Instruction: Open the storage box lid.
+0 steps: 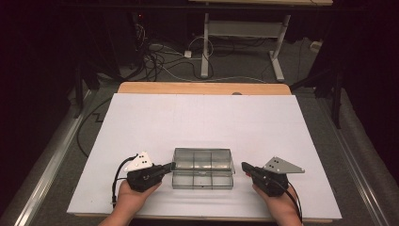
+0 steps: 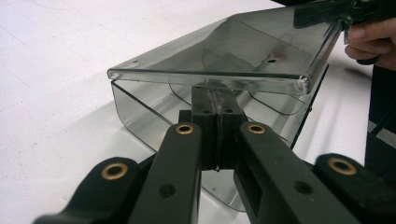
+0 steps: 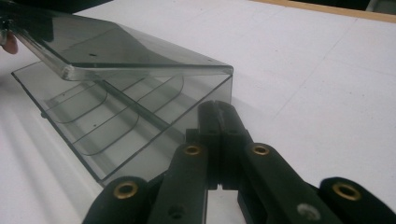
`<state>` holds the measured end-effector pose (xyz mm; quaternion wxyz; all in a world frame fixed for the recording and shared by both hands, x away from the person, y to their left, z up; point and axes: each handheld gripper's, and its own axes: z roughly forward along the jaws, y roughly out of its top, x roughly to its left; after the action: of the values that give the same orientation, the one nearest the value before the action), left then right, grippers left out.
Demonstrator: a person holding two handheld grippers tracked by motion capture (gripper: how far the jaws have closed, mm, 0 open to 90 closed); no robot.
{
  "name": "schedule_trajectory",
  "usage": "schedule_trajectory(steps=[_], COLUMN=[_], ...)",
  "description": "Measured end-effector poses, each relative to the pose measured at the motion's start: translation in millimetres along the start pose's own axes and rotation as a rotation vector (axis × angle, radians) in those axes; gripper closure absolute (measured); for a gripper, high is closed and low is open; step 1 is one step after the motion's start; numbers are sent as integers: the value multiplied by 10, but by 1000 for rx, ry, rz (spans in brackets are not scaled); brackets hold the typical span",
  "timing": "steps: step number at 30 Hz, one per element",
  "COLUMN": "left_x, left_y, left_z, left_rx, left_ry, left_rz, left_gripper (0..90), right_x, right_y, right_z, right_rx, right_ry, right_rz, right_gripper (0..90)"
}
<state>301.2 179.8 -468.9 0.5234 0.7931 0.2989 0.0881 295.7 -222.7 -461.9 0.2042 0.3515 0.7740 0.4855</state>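
A smoky clear plastic compartment box (image 1: 202, 180) lies near the table's front edge, its hinged lid (image 1: 203, 159) raised partway. My left gripper (image 1: 172, 165) is shut with nothing between its jaws. Its tips (image 2: 215, 100) sit just under the lid's (image 2: 224, 51) left edge, above the tray (image 2: 135, 109). My right gripper (image 1: 244, 165) is also shut and empty, a short way off the box's right side. In the right gripper view its tips (image 3: 217, 109) point at the tray's near corner (image 3: 219, 93), under the tilted lid (image 3: 107, 46). The compartments look empty.
A white sheet (image 1: 202, 117) covers the wooden table (image 1: 202, 88), with free room behind and beside the box. Beyond the table lie floor cables (image 1: 155, 56) and a white desk frame (image 1: 244, 33). A hand's fingers (image 2: 373, 39) show past the lid.
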Motion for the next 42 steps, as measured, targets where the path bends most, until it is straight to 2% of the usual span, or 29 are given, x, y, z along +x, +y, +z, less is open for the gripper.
schedule_trajectory(steps=[6,10,18,20,22,27,33,42], left_x=[8,19,27,43,70,119,156,177], left_y=[5,2,4,5,17,40,57,146], left_z=[13,16,32,43,44,62,101,134], left_rx=[-8,-6,-7,-1,-8,1,11,-5], left_ry=[2,8,9,3,-8,-6,-1,1], left_rz=[-15,-8,-2,-12,-33,-41,-39,-33], left_gripper=[878,878,878,877,877,878,878,878], right_x=[-73,-111,-146,-143,-156,-183,-209,-214], right_y=[35,58,122,154,179,228,308,430], right_z=[60,83,208,243,269,353,436,513], right_rx=[-9,-45,-57,-52,-57,-52,-63,-68], right_ry=[-7,22,19,7,10,-5,-13,-30], right_rz=[1,-13,-7,-22,-17,-17,-29,-47], right_gripper=[900,900,900,900,900,900,900,900])
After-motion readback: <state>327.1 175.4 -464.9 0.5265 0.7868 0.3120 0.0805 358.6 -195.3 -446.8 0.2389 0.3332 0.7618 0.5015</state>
